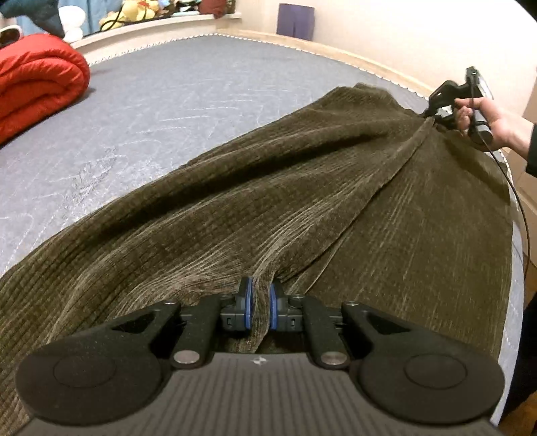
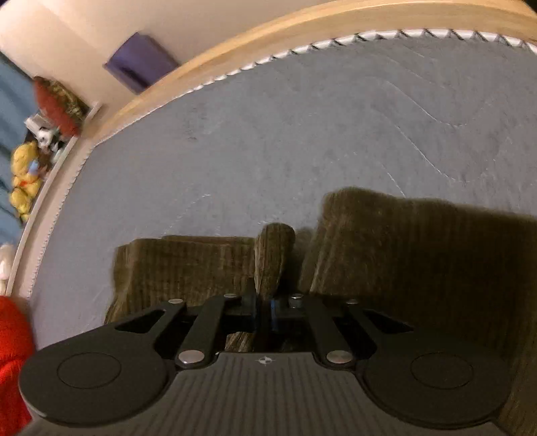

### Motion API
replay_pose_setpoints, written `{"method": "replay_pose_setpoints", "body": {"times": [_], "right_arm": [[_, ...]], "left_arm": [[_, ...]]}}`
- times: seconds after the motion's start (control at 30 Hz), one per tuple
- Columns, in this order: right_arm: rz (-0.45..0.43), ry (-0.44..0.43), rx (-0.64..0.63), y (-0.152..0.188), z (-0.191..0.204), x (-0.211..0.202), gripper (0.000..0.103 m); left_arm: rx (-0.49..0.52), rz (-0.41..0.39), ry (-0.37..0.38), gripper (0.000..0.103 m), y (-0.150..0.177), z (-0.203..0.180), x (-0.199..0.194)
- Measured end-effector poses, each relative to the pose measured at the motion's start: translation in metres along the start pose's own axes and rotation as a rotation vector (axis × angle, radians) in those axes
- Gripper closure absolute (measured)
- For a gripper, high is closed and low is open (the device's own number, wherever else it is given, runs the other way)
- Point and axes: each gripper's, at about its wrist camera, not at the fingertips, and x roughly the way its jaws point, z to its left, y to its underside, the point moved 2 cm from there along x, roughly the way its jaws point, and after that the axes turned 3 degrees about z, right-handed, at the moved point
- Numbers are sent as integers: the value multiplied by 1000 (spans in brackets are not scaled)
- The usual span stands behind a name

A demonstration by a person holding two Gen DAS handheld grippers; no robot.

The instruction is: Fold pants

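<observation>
Dark olive corduroy pants (image 1: 285, 201) lie stretched across a grey mattress (image 1: 167, 100). My left gripper (image 1: 261, 308) is shut on a bunched fold of the pants at the near end, blue pads pinching the cloth. My right gripper (image 1: 433, 112) shows at the far right of the left wrist view, held by a hand, shut on the pants' far edge and lifting it. In the right wrist view my right gripper (image 2: 265, 308) pinches a ridge of the pants (image 2: 402, 255), which hang below it over the mattress (image 2: 268, 134).
A rolled red quilt (image 1: 37, 80) lies on the mattress at the far left. A wooden bed frame (image 1: 302, 43) borders the mattress. Stuffed toys (image 1: 137, 13) sit on a ledge beyond it. A purple item (image 1: 295, 20) leans against the wall.
</observation>
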Motion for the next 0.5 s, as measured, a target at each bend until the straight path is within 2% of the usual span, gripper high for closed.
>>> {"method": "replay_pose_setpoints", "body": {"times": [0.13,0.17,0.2,0.23,0.27,0.33,0.4,0.43,0.47,0.5], "right_arm": [[-98,-138,-71,-7,19,-19,95],[-113,-136,-113,-5,19,-22,95],[-97,-51,-142,-6,19,-21,95],[-55,76,-141,-7,14,-18,92],[-13,185,-91,-7,8,-15,90],[-51,227,-22,-8,6,-25,85],[-186,348,-71,-10,26,-46,56],[-271,372,-99,-11,37,-58,51],[-362,346,-130,-12,50,-70,49],[-412,293,-156,-11,61,-76,49]], "left_arm": [[3,6,0,91,3,-5,-1],[-8,10,8,90,3,-5,0],[-20,14,16,88,1,-4,1],[-30,15,23,84,2,-5,-1],[-41,12,36,77,2,-6,-4],[-69,-4,56,69,1,-2,-10],[-98,-24,54,67,-2,2,-18],[-114,-40,56,67,-4,5,-22],[-129,-54,52,67,-5,7,-25],[-146,-68,43,67,-6,10,-28]]}}
